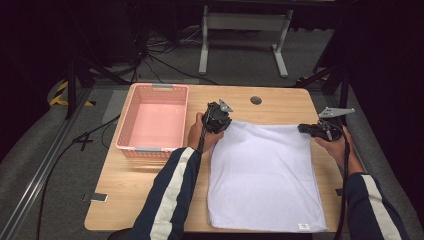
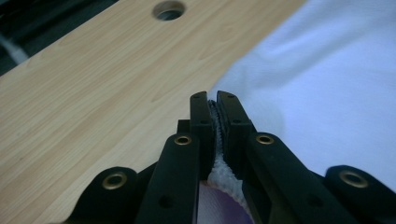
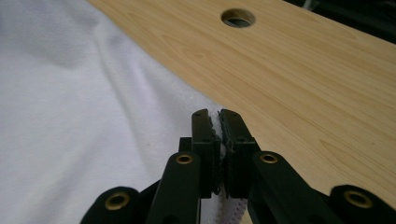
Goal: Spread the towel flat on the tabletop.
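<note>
While the white towel (image 1: 265,175) lies flat on the bench (image 1: 125,185), we grip its far corners | left claw (image 2: 213,100) clamped on towel edge | right claw (image 3: 214,116) clamped likewise | pink basket (image 1: 152,120) left of the towel.

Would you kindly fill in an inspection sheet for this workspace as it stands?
Surface: wooden table with a round hole.
Job's things: white towel spread flat, far corners pinched.
Clutter: empty pink basket at left; small tag on the near left edge.
Grippers: left gripper shut on the towel's far left corner; right gripper shut on the far right corner.
Cables: black cable trails from the right gripper; more on the floor.
Surroundings: grey floor, white table frame beyond.
</note>
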`<state>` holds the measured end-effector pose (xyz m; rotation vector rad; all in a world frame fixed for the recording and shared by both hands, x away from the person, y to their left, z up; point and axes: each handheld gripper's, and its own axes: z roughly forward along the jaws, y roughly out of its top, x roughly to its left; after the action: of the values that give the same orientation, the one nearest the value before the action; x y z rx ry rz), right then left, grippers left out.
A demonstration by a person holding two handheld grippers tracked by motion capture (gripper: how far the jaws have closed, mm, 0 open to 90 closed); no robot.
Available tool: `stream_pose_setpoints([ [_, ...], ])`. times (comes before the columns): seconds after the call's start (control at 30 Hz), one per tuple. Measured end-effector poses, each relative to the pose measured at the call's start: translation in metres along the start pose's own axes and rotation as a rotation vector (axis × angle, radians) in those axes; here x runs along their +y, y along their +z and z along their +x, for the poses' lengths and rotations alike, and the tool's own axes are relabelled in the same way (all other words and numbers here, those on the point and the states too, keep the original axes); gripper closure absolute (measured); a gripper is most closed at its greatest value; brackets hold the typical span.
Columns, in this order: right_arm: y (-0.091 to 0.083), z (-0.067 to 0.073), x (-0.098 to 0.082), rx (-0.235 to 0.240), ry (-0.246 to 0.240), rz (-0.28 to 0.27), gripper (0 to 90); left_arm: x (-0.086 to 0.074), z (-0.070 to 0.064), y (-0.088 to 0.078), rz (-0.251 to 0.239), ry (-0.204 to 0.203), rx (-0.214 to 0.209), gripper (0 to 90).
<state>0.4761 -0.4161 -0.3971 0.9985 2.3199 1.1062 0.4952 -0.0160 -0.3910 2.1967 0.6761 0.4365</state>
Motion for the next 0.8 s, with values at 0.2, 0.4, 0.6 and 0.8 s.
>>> stream_pose_setpoints([
  [0.2, -0.037, 0.027, -0.007, 0.082, -0.065, -0.07, 84.9, -0.019, -0.025, -0.044, -0.061, 0.103, -0.086, 86.0],
  [0.4, -0.07, 0.055, -0.023, 0.185, -0.151, -0.101, 84.8, -0.048, -0.048, -0.08, -0.081, 0.167, -0.168, 85.8],
  [0.6, -0.101, 0.091, -0.053, 0.334, -0.255, -0.07, 84.7, -0.087, -0.088, -0.101, -0.053, 0.249, -0.27, 85.5],
  [0.8, -0.104, 0.119, -0.089, 0.481, -0.316, 0.063, 84.5, -0.122, -0.117, -0.106, 0.034, 0.335, -0.317, 85.4],
])
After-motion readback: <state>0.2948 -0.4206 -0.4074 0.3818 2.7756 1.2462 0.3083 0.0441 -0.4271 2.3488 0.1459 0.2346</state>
